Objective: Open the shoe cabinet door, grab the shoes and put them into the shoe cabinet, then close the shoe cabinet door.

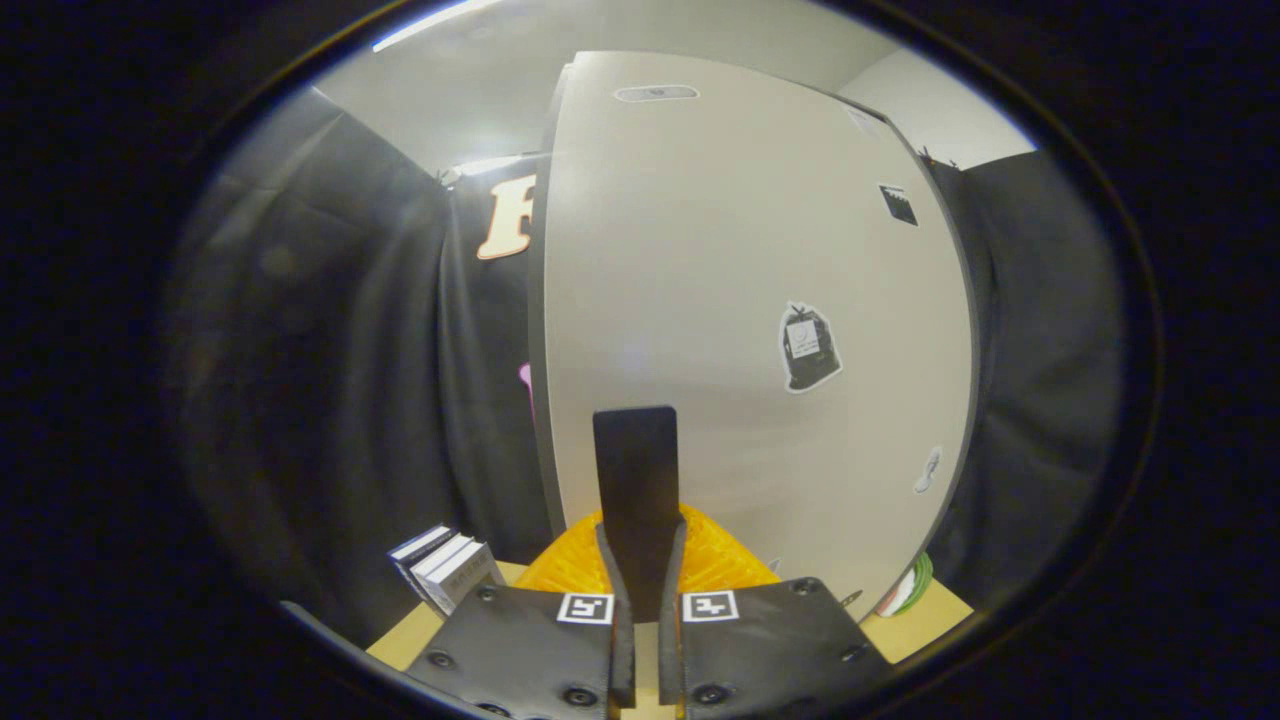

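With the gripper [640, 600] clenched empty before the shut cabinet door [750, 300] (stickers on it), door opening likely comes next, requiring an edge to hook.

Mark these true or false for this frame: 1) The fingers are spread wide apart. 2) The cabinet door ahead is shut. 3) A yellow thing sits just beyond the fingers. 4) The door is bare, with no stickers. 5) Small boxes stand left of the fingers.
1) False: the fingers are closed together, holding nothing that can be seen.
2) True: the pale cabinet door looks shut.
3) True: a yellow ribbed thing lies at the door's foot.
4) False: a black bag-shaped sticker and others are on it.
5) True: small boxes stand on the wooden floor.
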`<control>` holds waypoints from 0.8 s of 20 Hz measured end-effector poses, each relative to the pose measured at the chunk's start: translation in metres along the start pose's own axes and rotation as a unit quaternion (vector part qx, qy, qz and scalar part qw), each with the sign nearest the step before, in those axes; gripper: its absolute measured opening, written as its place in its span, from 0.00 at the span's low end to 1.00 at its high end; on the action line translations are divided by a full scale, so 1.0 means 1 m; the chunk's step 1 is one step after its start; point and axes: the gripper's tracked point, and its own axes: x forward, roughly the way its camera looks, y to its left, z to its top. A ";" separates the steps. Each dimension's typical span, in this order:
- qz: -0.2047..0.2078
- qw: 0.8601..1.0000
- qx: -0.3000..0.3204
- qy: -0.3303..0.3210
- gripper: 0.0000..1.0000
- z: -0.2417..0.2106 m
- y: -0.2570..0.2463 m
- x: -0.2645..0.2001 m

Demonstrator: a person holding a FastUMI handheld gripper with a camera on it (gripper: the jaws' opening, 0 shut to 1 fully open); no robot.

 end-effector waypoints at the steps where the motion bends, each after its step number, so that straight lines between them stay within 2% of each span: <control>1: 0.000 1.000 -0.001 -0.002 0.11 0.000 -0.001 -0.001; 16: -0.008 1.000 -0.001 0.006 0.10 0.001 -0.024 -0.032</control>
